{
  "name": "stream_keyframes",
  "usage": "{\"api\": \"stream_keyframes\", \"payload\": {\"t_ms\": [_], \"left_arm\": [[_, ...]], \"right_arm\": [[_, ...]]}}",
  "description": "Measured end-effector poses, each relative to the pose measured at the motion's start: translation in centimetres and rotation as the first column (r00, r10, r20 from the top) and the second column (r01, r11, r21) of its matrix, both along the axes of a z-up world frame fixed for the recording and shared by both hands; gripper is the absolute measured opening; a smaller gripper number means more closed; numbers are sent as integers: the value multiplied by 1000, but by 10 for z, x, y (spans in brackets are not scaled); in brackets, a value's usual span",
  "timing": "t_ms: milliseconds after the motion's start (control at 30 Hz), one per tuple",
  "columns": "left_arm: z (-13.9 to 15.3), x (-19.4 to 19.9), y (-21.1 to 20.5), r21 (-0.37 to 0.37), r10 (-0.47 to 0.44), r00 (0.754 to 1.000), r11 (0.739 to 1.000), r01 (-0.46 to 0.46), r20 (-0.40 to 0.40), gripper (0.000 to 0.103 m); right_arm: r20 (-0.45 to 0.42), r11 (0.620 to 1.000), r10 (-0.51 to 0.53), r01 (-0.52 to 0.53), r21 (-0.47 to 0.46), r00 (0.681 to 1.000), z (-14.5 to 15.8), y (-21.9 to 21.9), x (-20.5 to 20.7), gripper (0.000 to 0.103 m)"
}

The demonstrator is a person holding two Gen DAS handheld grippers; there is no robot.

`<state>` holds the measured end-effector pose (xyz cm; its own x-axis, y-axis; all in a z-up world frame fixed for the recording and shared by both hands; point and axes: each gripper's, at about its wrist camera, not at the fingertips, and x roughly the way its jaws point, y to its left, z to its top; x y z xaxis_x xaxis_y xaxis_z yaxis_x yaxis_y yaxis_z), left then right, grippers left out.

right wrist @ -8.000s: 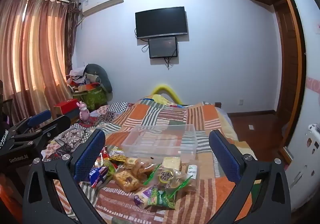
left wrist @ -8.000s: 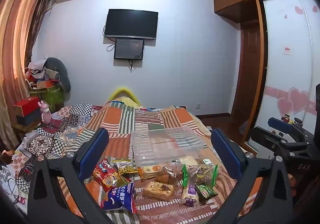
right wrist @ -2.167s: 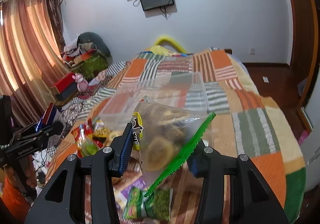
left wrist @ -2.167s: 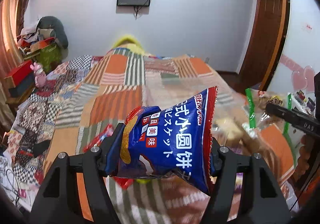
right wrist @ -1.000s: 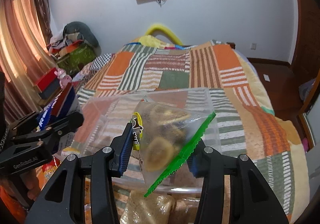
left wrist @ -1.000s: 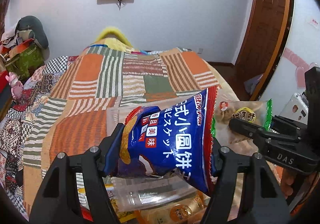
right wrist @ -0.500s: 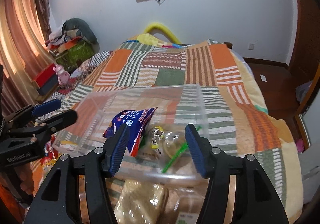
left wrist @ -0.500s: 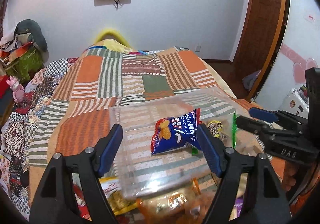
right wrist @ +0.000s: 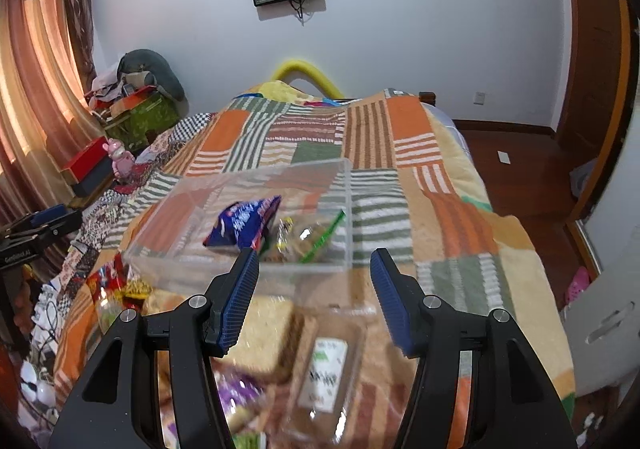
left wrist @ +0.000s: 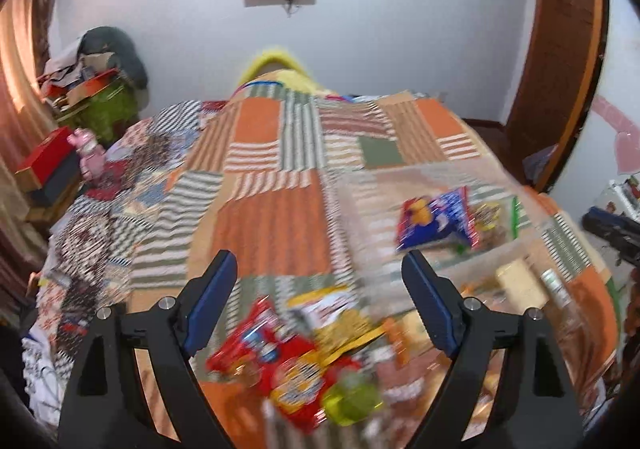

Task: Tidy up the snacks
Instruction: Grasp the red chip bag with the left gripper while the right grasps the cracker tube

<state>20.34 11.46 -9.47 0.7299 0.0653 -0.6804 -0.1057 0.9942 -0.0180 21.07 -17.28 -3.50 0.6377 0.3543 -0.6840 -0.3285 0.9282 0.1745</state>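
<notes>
A clear plastic bin [right wrist: 192, 205] stands on the patchwork bed; it also shows in the left wrist view [left wrist: 360, 205]. In it lie a blue snack bag [right wrist: 244, 225] and a clear green-edged cookie bag [right wrist: 316, 237]; both show in the left wrist view too, the blue bag [left wrist: 436, 217] and the cookie bag [left wrist: 496, 221]. My left gripper [left wrist: 320, 289] is open and empty above a red snack bag [left wrist: 276, 361] and a yellow bag [left wrist: 340, 325]. My right gripper [right wrist: 316, 285] is open and empty above a bread pack [right wrist: 268, 333] and a clear labelled pack [right wrist: 328, 361].
More snack packs lie in a blurred pile on the bed in front of the bin. The patchwork quilt [right wrist: 400, 129] covers the bed. A cluttered side table [right wrist: 136, 109] and a red box [right wrist: 86, 161] stand at left. Wooden floor [right wrist: 516, 157] lies to the right.
Both grippers have drawn back from the bin and lowered toward the loose snacks in front of it. The left view has swung left. The blue bag and cookie bag stay in the bin.
</notes>
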Motion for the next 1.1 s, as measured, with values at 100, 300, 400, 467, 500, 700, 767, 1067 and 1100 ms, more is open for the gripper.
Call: {"api": "stream_keyframes", "payload": {"t_ms": [100, 300, 400, 467, 500, 700, 767, 1067, 1100], "left_arm": [[-15, -8, 14, 6, 30, 999, 1000, -29, -37, 85], [-60, -18, 36, -30, 76, 988, 996, -81, -136, 85], [-81, -18, 40, -41, 91, 979, 994, -100, -181, 85], [-94, -16, 41, -37, 102, 973, 993, -111, -205, 85], [-99, -16, 40, -41, 102, 972, 993, -114, -214, 85], [-123, -9, 40, -75, 106, 964, 989, -128, -244, 86], [-128, -5, 45, -143, 110, 961, 978, -150, -254, 87], [-135, 13, 52, -169, 153, 958, 966, -197, -243, 96], [-136, 14, 55, -175, 158, 957, 963, -204, -242, 97]], "right_arm": [[-13, 1000, -6, 6, -19, 1000, -6, -5, -7, 57], [-71, 999, -24, 21, -46, 997, -30, -9, -21, 59], [-104, 998, -26, 20, -60, 994, -43, -9, -26, 59], [-127, 997, -25, 16, -73, 992, -52, -8, -29, 59], [-135, 997, -24, 14, -76, 991, -55, -8, -29, 59], [-183, 996, -17, 0, -88, 983, -73, -6, -29, 59], [-202, 996, -15, -3, -87, 979, -80, -4, -29, 59], [-225, 996, -13, -7, -89, 974, -91, 0, -25, 59], [-221, 996, -14, -6, -90, 975, -91, 1, -25, 59]]}}
